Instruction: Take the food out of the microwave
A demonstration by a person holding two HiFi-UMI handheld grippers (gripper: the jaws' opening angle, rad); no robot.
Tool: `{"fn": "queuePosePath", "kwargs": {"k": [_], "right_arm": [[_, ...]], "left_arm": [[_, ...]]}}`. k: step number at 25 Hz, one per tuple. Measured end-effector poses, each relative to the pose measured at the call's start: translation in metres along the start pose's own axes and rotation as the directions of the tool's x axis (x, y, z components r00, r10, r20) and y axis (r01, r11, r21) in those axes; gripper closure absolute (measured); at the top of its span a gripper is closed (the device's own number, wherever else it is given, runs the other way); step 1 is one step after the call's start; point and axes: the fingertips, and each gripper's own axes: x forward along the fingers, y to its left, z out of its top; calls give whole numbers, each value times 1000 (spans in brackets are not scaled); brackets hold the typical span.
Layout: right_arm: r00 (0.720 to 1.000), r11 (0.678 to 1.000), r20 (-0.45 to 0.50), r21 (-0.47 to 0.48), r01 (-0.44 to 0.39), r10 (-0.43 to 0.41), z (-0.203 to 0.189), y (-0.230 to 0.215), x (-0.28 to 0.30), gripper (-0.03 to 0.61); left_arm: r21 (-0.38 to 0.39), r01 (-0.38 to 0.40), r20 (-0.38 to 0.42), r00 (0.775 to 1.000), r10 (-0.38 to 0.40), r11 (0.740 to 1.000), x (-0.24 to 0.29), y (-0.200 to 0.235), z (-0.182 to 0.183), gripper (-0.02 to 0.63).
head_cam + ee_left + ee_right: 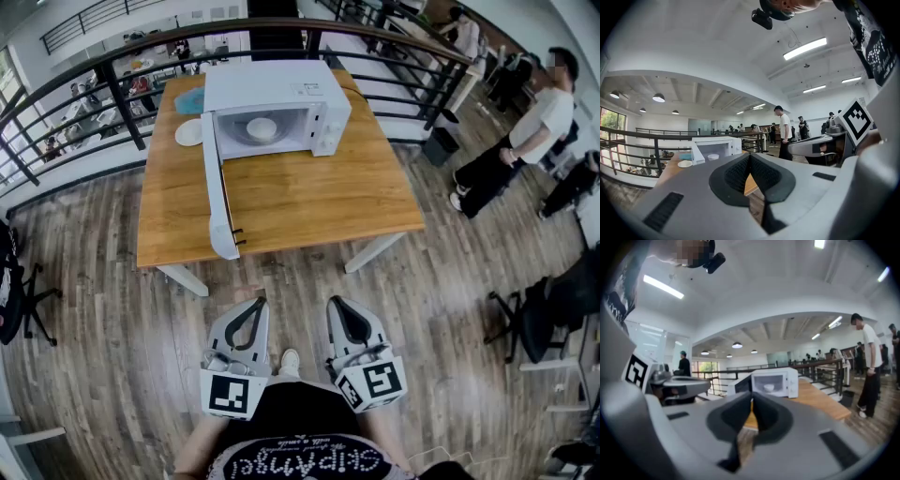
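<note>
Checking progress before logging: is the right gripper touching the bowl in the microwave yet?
Apart. Head view shows the right gripper over the floor, short of the table; the bowl sits inside the microwave.

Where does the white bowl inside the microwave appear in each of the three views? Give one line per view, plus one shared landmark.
Head view: bowl upper centre, inside the microwave.
Left gripper view: bowl left of centre, just above the jaws.
Right gripper view: bowl slightly right of centre, above the jaws.
Shared landmark: the open door, left of the bowl everywhere.

Bright ceiling lights, fisheye edges, slight blur.
</note>
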Motion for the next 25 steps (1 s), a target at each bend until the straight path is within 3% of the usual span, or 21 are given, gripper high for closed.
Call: {"fn": "queuePosePath", "kwargs": {"k": [19, 25], "right_arm": [[997, 997, -4, -28, -77, 77, -1, -23, -11, 540], [998, 998, 39, -17, -57, 58, 2, -47, -23, 540]], "left_arm": [[-10, -20, 17, 1000, 20, 1000, 19, -28, 6, 581], [-11, -39, 19, 999, 39, 999, 25, -42, 1, 581]]}}
